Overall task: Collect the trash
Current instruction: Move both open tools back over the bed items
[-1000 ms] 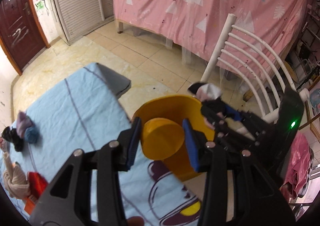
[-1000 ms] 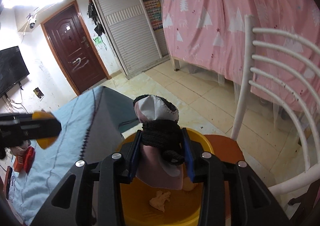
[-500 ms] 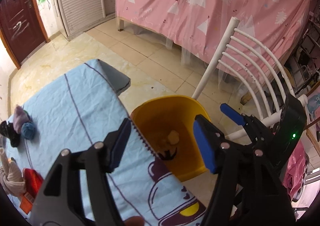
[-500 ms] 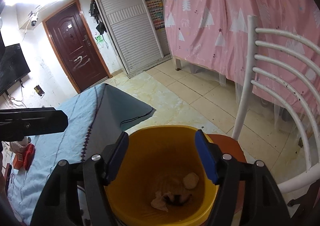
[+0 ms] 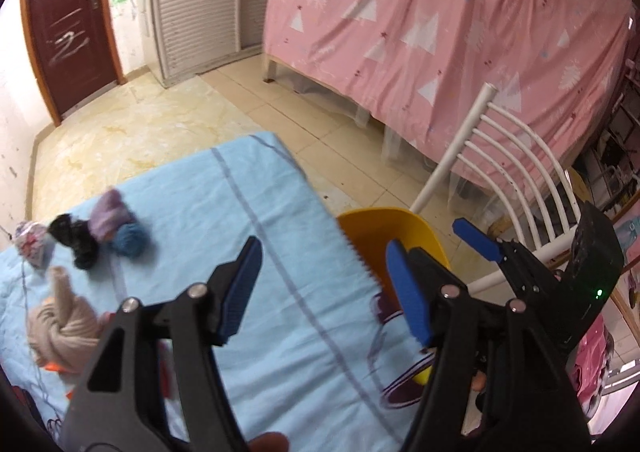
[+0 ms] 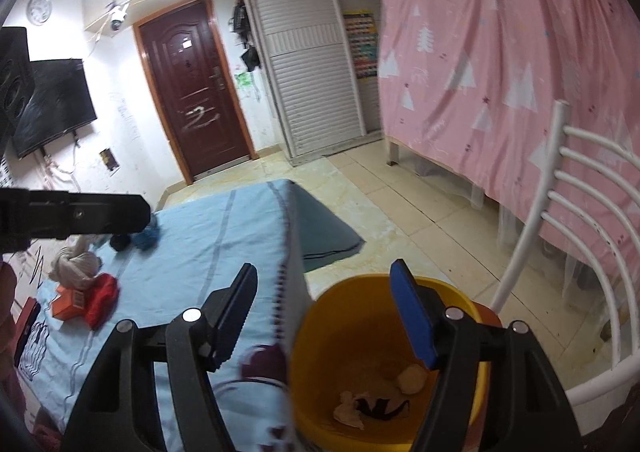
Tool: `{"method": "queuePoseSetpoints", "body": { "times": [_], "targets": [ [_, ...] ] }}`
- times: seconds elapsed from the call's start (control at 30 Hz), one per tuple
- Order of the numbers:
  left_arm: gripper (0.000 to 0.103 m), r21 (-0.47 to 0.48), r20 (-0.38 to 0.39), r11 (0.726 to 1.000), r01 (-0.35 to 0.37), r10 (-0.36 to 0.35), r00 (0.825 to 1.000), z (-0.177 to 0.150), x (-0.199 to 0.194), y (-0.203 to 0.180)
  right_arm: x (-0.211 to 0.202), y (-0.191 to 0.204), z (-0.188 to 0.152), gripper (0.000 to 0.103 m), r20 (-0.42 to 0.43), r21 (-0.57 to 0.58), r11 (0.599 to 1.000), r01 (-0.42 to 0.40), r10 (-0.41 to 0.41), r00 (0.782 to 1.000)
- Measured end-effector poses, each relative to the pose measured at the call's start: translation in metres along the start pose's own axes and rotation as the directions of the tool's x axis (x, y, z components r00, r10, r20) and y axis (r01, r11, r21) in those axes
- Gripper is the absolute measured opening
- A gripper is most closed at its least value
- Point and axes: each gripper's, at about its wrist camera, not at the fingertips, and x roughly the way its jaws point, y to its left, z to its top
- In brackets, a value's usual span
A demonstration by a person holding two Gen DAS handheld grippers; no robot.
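A yellow bin [image 6: 360,284] stands on a chair seat beside the table. In it lie crumpled paper [image 6: 350,410], a dark sock [image 6: 380,408] and a pale ball [image 6: 410,378]. My right gripper [image 6: 323,268] hangs open above the bin's near rim, with nothing between its pads. My left gripper [image 5: 324,252] is open and empty too, over the blue-clothed table [image 5: 240,212] next to the bin [image 5: 400,224]. On the cloth lie a purple ball [image 5: 110,214], a blue ball [image 5: 130,242], a black bundle [image 5: 76,246] and a beige knotted cloth [image 5: 60,324].
A white slatted chair [image 6: 560,212] rises behind the bin, with a pink-curtained bed [image 5: 440,32] past it. A red cloth [image 6: 102,294] and an orange box [image 6: 70,302] lie on the table's left. Tiled floor [image 5: 160,120] stretches to a dark red door [image 6: 192,92].
Both grippers opened: the left let go of a yellow cup, the right a dark sock, and the sock now lies in the bin. Both then swung up and left toward the table.
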Motion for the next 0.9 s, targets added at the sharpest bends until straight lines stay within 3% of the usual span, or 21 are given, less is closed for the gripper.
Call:
{"method": "queuePoseSetpoints", "body": {
  "times": [0.43, 0.9],
  "targets": [
    [0.07, -0.088, 0.071, 0.984, -0.156, 0.163, 0.984, -0.021, -0.064, 0.099, 0.019, 0.085, 0.006, 0.064, -0.05, -0.115, 0.988, -0.108, 0.102, 0.994],
    [0.071, -0.196, 0.044, 0.966, -0.171, 0.183, 0.982, -0.056, -0.075, 0.175, 0.046, 0.177, -0.004, 0.064, -0.155, -0.252, 0.946, -0.206, 0.171, 0.973]
  ]
}}
